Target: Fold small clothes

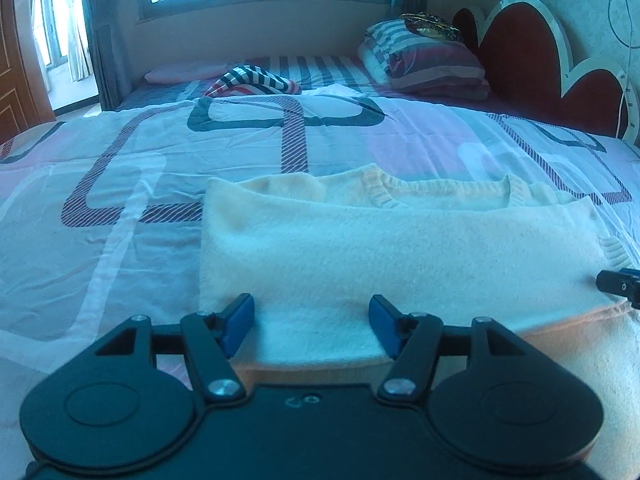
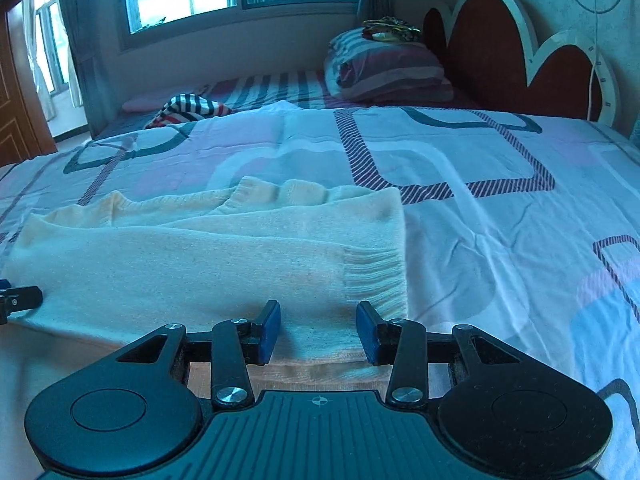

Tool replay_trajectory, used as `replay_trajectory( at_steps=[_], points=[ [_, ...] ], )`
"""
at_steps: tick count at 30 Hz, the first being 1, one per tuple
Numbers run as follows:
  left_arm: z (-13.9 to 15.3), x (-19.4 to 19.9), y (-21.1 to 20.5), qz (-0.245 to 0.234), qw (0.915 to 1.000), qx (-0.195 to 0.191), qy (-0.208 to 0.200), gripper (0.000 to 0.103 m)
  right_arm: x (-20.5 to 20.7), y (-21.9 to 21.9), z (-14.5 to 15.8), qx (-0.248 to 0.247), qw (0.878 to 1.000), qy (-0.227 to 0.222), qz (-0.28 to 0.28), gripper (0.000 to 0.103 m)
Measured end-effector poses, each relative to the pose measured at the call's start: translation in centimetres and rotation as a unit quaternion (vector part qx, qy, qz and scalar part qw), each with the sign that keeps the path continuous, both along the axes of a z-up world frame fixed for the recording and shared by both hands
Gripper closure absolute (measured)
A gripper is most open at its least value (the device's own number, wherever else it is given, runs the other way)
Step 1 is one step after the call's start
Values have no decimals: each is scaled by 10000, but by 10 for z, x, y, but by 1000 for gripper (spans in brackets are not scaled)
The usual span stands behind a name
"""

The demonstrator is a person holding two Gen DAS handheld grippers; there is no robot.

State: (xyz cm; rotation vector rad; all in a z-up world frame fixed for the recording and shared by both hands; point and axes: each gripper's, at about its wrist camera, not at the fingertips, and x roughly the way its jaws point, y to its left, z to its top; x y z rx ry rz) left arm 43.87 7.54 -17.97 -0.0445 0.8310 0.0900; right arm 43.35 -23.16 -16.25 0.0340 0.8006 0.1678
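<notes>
A cream knitted sweater (image 1: 380, 240) lies on the patterned bedspread, its sides folded inward over the body, collar at the far side. My left gripper (image 1: 312, 326) is open, its blue pads on either side of the sweater's near edge at the left part. My right gripper (image 2: 318, 330) is open at the near edge of the same sweater (image 2: 208, 248), close to its ribbed cuff (image 2: 376, 276). Each gripper's tip shows at the edge of the other's view: the right gripper in the left wrist view (image 1: 620, 282), the left gripper in the right wrist view (image 2: 18, 298).
A striped garment (image 1: 252, 82) lies at the far side of the bed. Folded striped bedding (image 1: 428, 56) is stacked by the red headboard (image 1: 540, 60). The bedspread (image 2: 500, 220) stretches to the right. A window and a door are behind.
</notes>
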Motion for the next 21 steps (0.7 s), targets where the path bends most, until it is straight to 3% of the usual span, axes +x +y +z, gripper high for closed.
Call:
replay_trajectory(
  at_steps=[5,12,21],
  points=[
    [12,-14,-3,80,9998,-173,-35,41,-20,3,12,143,9997,-51,212,62],
    [18,-26,-27,-237,9995,-226,-20,39,-40,30,20,342,9971,-58,672,62],
    [4,-27,-24,-130,9999,-82,81,36,-35,25,22,231,9980,-88,582,62]
  ],
)
